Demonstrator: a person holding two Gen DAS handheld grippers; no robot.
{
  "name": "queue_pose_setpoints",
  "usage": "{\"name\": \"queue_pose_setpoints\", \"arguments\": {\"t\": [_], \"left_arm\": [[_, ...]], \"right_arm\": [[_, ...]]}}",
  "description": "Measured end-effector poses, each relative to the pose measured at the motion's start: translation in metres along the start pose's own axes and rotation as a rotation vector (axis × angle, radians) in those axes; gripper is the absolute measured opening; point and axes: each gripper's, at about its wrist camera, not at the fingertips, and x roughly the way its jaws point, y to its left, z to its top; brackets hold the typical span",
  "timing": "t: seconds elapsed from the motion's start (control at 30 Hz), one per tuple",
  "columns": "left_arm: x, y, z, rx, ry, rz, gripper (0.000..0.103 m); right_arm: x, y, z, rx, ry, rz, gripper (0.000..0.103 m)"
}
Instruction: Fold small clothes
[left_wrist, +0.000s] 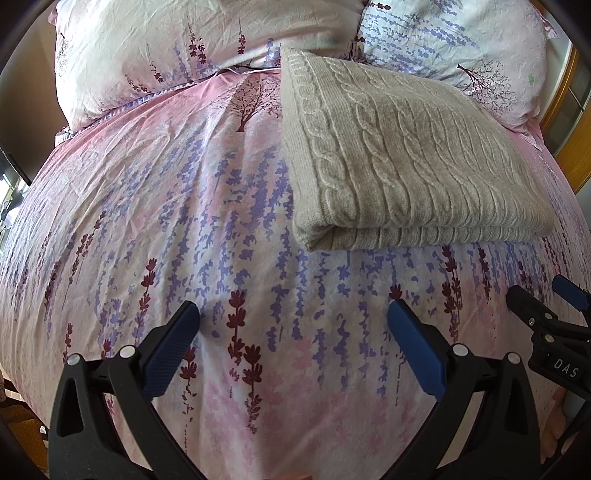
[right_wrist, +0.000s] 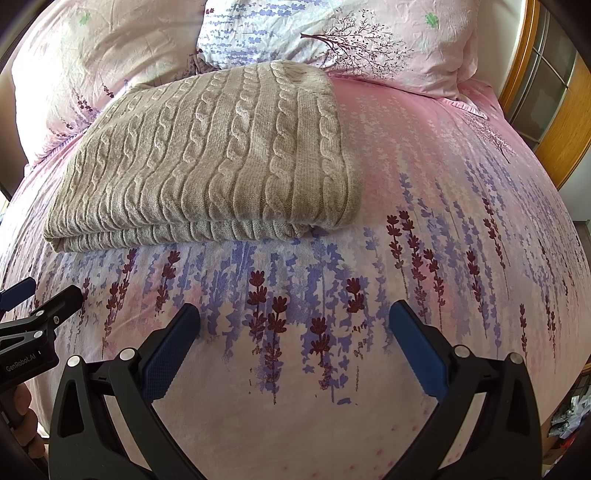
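Folded sweater (left_wrist: 406, 162) is lying on the bedspread (left_wrist: 184, 221).
I'm holding left gripper (left_wrist: 293, 325) and right gripper (right_wrist: 294, 325) wide open, gripping nothing.

A bed (left_wrist: 221, 229) fills both views, covered in a pink duvet printed with purple and maroon lavender sprigs and trees. Two matching pillows (left_wrist: 147, 55) (right_wrist: 369, 37) lie at its head. A wooden door frame with glass panes (right_wrist: 546, 99) stands at the right. Soft daylight falls across the bedding.
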Motion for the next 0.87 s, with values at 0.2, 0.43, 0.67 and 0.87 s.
{"name": "queue_pose_setpoints", "arguments": {"t": [0.2,0.43,0.67,0.87], "left_arm": [[0.0007,0.0003,0.0007,0.001,0.007,-0.001,0.101],[0.0013,0.0005,0.001,0.004,0.011,-0.002,0.101],[0.0023,0.0005,0.0021,0.006,0.013,-0.004,0.101],[0.0025,0.0004,0.0026,0.008,0.012,-0.004,0.101]], "right_arm": [[-0.0001,0.0,0.0,0.0,0.0,0.0,0.102],[-0.0003,0.0001,-0.0001,0.0,-0.001,0.0,0.102],[-0.0003,0.0,-0.0002,0.0,-0.001,0.0,0.102],[-0.0003,0.0,-0.0002,0.001,-0.001,-0.001,0.102]]}}
